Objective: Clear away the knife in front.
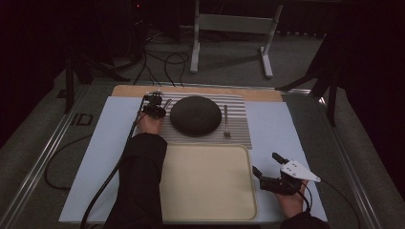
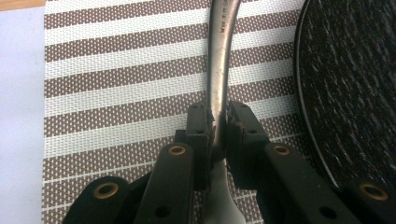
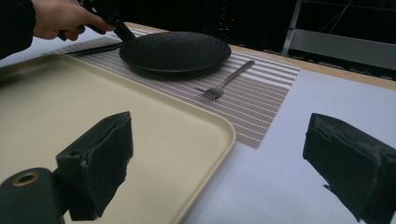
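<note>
My left gripper (image 1: 154,101) (image 2: 217,113) is shut on the handle of a metal utensil (image 2: 219,60) (image 1: 167,103), which lies on the striped placemat (image 1: 239,136) (image 2: 116,93) just left of a black plate (image 1: 196,116) (image 2: 355,93) (image 3: 175,50). A fork (image 1: 226,121) (image 3: 224,84) rests on the mat right of the plate. My right gripper (image 1: 267,163) (image 3: 219,140) stands open with nothing between its jaws, beside the right edge of a cream tray (image 1: 210,191) (image 3: 70,102).
A pale blue sheet (image 1: 105,157) covers the table, with a wooden strip (image 1: 258,94) behind the placemat. A white stand (image 1: 229,24) and cables lie on the floor beyond. The left forearm crosses the tray's left edge.
</note>
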The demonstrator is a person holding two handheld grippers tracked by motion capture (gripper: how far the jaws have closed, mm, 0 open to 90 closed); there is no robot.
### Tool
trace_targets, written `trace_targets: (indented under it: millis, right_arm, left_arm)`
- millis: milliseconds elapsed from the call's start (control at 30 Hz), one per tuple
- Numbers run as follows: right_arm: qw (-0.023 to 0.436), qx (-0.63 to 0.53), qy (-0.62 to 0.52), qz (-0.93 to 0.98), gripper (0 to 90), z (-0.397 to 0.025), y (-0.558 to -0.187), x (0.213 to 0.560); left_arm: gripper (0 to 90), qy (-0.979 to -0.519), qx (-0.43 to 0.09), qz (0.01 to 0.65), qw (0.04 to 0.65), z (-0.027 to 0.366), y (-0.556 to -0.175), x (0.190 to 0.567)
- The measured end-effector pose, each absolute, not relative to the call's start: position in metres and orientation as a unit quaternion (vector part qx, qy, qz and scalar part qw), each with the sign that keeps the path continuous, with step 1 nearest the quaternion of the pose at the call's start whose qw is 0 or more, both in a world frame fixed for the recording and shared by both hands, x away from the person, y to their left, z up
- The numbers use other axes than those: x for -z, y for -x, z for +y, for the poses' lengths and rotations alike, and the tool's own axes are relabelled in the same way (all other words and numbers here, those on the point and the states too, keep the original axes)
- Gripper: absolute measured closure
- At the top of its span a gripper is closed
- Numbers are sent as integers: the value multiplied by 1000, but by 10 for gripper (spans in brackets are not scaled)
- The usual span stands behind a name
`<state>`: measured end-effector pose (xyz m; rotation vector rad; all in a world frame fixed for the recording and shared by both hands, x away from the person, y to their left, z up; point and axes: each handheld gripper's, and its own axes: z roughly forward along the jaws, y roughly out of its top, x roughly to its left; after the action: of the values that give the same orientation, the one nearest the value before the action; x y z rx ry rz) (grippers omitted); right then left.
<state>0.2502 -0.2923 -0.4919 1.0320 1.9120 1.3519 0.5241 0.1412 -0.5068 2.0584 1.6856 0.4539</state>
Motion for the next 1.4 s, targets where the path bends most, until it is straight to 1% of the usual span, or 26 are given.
trace_targets:
  millis: [367,500,567,967,1400]
  right_arm:
    - [286,-506,-386,717,85,-293,-251,492]
    - [286,-506,-386,717,85,-293,-251,492]
    - [286,-506,-386,716,85,-293,-251,492]
    - [287,-505,-385,717,85,-293,-251,492]
    - [287,-504,-385,719,85,-291,-251,493]
  left_arm:
    - [806,-729,-161,616,251,146,-521,500]
    - [805,-731,-162,614,251,147,-520,497]
    - [805,-725,-159,617,263,149,-519,495]
    - [805,-727,-168,611,265,147,-514,487]
    - [805,-716,-180,612,283,147,-503,471]
